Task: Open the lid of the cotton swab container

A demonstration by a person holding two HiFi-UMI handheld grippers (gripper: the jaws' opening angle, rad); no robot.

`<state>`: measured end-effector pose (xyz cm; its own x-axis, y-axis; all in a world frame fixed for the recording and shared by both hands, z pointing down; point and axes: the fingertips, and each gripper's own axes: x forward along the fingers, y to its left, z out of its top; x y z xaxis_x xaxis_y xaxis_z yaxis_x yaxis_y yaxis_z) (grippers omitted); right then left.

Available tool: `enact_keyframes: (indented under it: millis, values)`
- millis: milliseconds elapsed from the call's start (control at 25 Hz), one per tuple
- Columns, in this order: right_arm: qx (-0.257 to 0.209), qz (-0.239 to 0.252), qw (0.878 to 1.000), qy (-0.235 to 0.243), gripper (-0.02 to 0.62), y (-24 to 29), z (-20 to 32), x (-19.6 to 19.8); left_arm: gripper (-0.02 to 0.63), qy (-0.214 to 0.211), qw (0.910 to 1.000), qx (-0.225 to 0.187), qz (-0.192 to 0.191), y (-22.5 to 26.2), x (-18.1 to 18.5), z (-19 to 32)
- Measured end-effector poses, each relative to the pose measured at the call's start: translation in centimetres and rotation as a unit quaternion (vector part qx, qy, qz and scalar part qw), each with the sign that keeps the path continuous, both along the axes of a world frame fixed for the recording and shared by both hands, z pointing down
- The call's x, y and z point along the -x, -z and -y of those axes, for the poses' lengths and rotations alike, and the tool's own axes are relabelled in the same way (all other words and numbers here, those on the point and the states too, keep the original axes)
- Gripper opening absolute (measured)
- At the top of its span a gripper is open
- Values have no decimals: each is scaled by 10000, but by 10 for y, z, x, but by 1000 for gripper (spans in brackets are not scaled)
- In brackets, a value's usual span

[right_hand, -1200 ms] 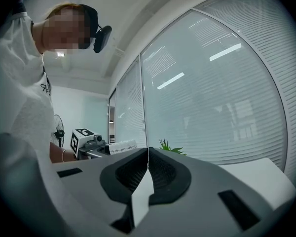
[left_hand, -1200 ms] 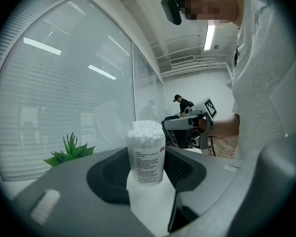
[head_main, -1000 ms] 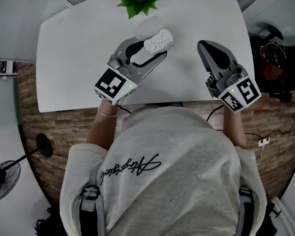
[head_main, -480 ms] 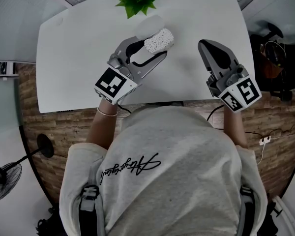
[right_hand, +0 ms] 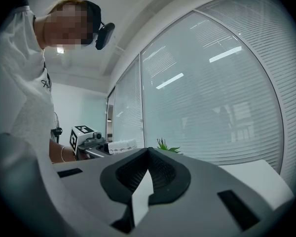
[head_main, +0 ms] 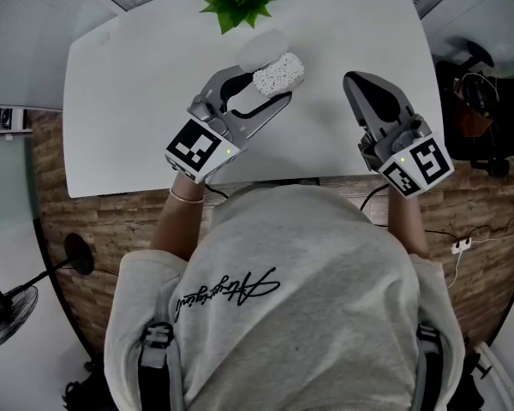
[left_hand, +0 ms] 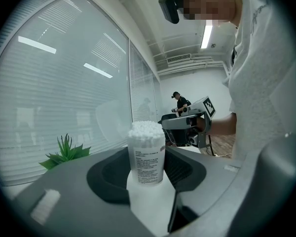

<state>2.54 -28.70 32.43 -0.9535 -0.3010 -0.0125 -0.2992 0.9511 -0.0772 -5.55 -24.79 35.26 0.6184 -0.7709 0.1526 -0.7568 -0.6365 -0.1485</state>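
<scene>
Container clamped left, right gripper free
Left gripper [head_main: 270, 84] pinches the one cotton swab container [head_main: 279, 70] at upper centre of frame; it stands upright, long axis vertical, swab tips showing. Right gripper [head_main: 356, 80], jaws pressed together and empty, sits apart to its right. Lid looks clear; can't tell if seated. Two grippers.

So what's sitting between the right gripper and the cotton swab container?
Nothing: in the head view only bare white table separates the shut right gripper from the cotton swab container held in the left gripper.
</scene>
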Motion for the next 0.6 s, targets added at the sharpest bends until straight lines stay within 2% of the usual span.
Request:
enact_keyframes:
  millis: [600]
  values:
    - [-19,-10,10000,23,2,1,-2,0,193,-177,9998,4,42,1,-8,-3]
